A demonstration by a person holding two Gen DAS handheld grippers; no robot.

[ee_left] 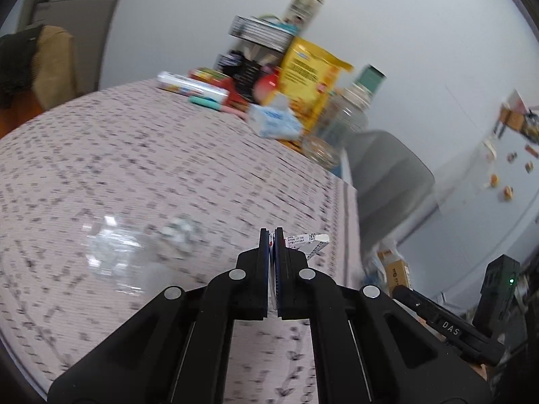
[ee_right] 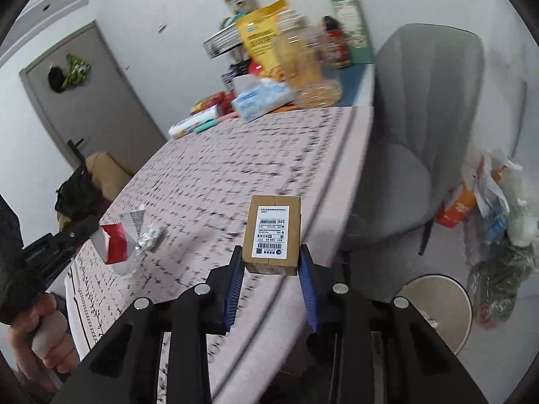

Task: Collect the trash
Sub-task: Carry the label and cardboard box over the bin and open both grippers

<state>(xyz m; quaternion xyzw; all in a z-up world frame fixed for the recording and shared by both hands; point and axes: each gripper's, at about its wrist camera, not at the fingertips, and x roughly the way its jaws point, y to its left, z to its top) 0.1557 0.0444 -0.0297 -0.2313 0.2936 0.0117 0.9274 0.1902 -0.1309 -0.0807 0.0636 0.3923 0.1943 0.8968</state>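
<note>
A: On the left, what does the left gripper hold?

B: Its jaws are clenched on a thin red-and-white wrapper. In the left wrist view only a printed white strip of it shows, sticking out to the right of the fingertips. In the right wrist view the wrapper hangs from the tips above the table edge.

A: And what lies beside those jaws?

B: To the left of the jaws there is a crumpled clear plastic piece. Between it and the jaws sits a small ball of foil. Both lie on the patterned tablecloth; they are blurred.

A: Now the right gripper?

B: Its blue-padded jaws stand apart around the near end of a small cardboard box with a shipping label on top. If the pads really touch the box sides, the picture does not tell. The box seems to rest on the cloth, near the table edge.

A: Further right of these jaws?

B: A grey chair stands at the table. Below it is a round bin, and well to the right a full plastic bag of trash. Far ahead of the jaws, packages and a yellow snack bag crowd the far end of the table.
</note>
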